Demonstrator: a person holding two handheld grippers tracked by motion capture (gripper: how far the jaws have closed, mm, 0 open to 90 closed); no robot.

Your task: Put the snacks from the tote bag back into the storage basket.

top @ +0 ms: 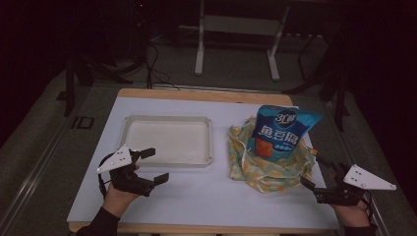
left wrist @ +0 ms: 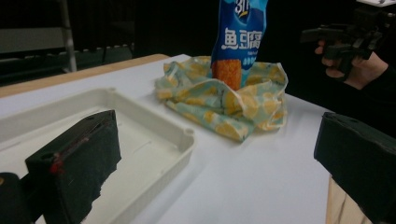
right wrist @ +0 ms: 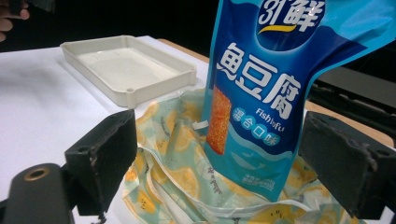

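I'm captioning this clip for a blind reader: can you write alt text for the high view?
A blue snack bag stands upright in a crumpled yellow-patterned cloth bag at the right of a white table, with an empty white tray to its left. The left gripper near the tray and the right gripper beside the cloth bag are both open, touching nothing.

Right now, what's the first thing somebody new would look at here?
Probably the bright blue snack bag, standing upright in a crumpled yellow-and-green cloth bag on the table's right side. Next, the empty white tray lying to its left. The left gripper and right gripper wait open near the table's front edge.
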